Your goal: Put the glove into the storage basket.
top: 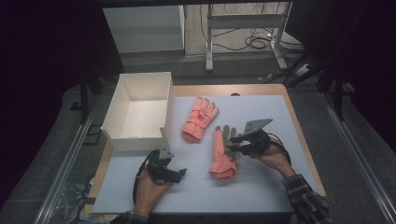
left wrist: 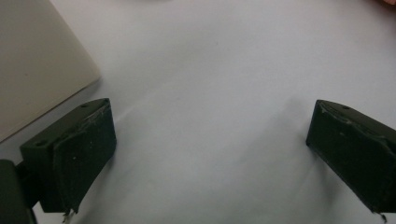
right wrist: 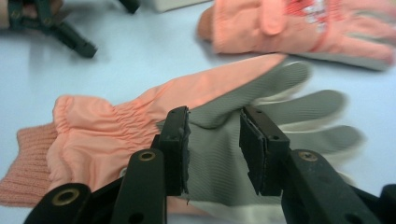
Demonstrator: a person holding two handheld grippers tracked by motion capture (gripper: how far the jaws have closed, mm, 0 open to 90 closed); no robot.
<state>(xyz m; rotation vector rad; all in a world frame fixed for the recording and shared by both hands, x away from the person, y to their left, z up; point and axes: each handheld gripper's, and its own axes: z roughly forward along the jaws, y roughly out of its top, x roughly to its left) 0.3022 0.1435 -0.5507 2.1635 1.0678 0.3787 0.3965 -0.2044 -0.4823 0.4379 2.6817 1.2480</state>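
Observation:
Two pink gloves lie on the white mat [top: 261, 186]. One glove [top: 200, 119] rests back-up near the box; it also appears as the far glove [right wrist: 299, 25]. The other glove [top: 222, 156] lies palm-up, with its grey palm [right wrist: 219, 154] showing and its knit cuff toward the person. My right gripper [top: 232, 142] [right wrist: 215, 126] hangs just over that palm, jaws partly apart on either side of the fabric, open. My left gripper [top: 175, 173] [left wrist: 210, 121] is wide open over bare mat near the box corner, holding nothing.
An open white box [top: 135, 142] stands at the mat's back left; its wall [left wrist: 32, 60] is close to my left jaw. The wooden table edge [top: 299, 126] runs along the right. A metal stand and cables [top: 254, 42] are on the floor beyond.

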